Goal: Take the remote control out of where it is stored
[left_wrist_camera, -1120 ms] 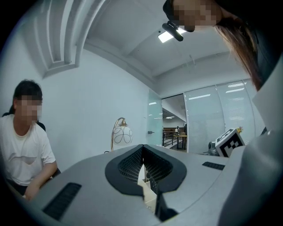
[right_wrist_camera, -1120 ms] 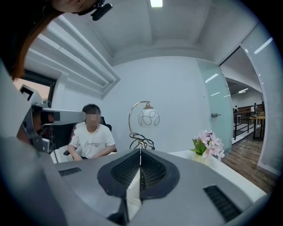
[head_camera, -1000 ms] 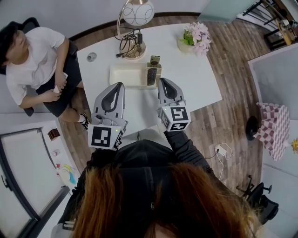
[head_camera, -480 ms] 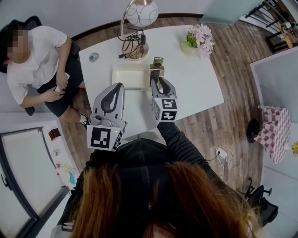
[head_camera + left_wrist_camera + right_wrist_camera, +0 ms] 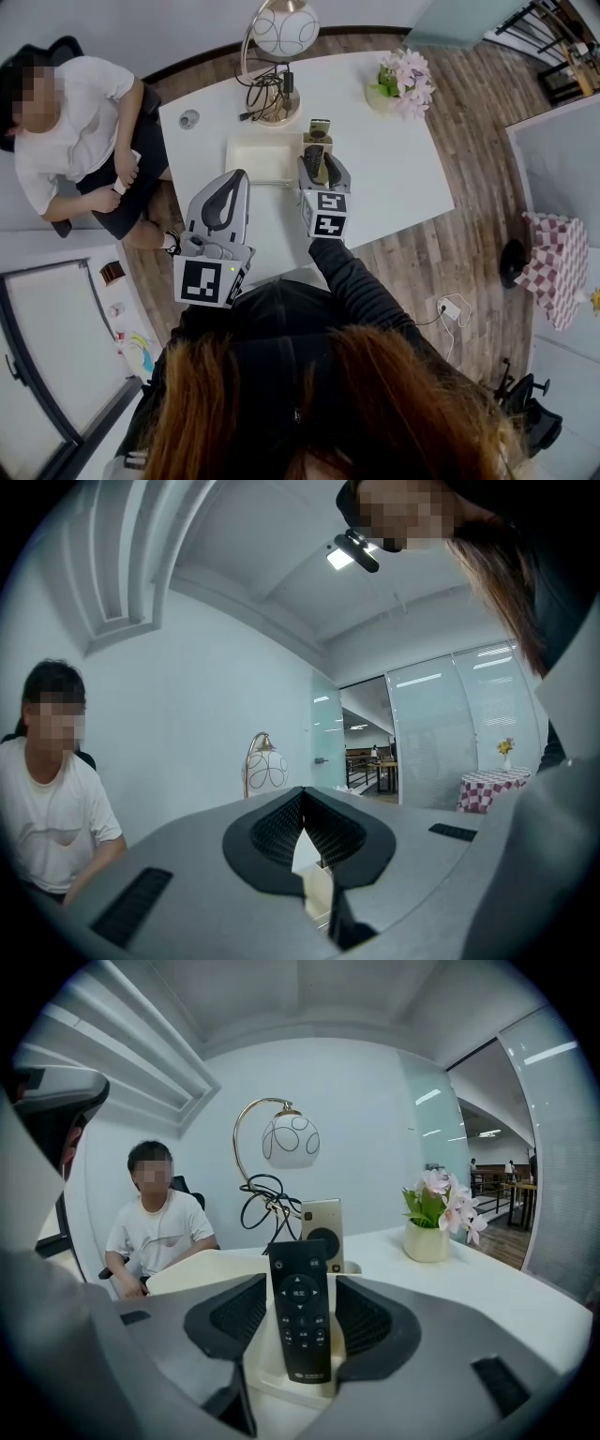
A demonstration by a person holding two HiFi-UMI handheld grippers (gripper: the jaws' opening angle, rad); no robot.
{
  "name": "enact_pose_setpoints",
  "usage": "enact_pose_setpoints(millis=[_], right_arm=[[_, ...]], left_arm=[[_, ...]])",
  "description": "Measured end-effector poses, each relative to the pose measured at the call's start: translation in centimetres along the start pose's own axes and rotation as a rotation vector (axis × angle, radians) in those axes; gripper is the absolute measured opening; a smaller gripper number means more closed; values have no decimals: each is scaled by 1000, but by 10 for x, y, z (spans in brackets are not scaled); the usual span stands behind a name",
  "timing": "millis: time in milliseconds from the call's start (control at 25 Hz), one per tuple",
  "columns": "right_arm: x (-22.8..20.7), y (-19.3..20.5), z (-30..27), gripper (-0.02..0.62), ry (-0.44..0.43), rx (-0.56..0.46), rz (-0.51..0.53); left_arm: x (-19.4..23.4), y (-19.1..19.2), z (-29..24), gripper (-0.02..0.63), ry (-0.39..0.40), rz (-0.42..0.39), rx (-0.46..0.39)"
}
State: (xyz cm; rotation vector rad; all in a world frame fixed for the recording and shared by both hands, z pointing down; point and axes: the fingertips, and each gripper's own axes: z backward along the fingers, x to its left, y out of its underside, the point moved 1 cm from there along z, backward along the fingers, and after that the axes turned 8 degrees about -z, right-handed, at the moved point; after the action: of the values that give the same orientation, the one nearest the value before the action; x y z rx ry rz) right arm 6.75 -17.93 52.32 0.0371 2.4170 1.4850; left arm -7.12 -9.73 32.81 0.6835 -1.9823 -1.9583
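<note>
A black remote (image 5: 300, 1321) stands upright in a cream holder (image 5: 281, 1375) on the white table (image 5: 394, 169). My right gripper (image 5: 300, 1288) has a jaw on each side of it and is opening. A gap shows on both sides, so the pads are not pressing it. In the head view the right gripper (image 5: 317, 165) sits just in front of the black remote (image 5: 316, 157). A gold remote (image 5: 322, 1230) stands behind it. My left gripper (image 5: 234, 180) hovers above the table's near edge, its fingertips closed together with nothing held (image 5: 302, 797).
A shallow cream tray (image 5: 258, 155) lies left of the holder. A lamp (image 5: 279, 28) with a tangled cable stands at the back and a flower pot (image 5: 398, 80) at the back right. A person in a white shirt (image 5: 66, 122) sits at the table's left.
My right gripper has moved forward and a little left, up to the holder, and its jaws now stand on either side of the black remote. The left gripper has barely moved.
</note>
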Motion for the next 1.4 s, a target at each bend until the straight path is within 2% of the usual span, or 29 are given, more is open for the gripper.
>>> enact_pose_setpoints(millis=[480,840,1400], right_arm=[[1,3,-1,196,7,-16,22],[5,-14,9,189,-2,-58,62],[20,-85,79,187,-54,-231,112]], left_arm=[[7,4,2,9,-8,0,5],[6,2,1,9,7,2,-1],[-13,-4,-4,9,54,10,-21]])
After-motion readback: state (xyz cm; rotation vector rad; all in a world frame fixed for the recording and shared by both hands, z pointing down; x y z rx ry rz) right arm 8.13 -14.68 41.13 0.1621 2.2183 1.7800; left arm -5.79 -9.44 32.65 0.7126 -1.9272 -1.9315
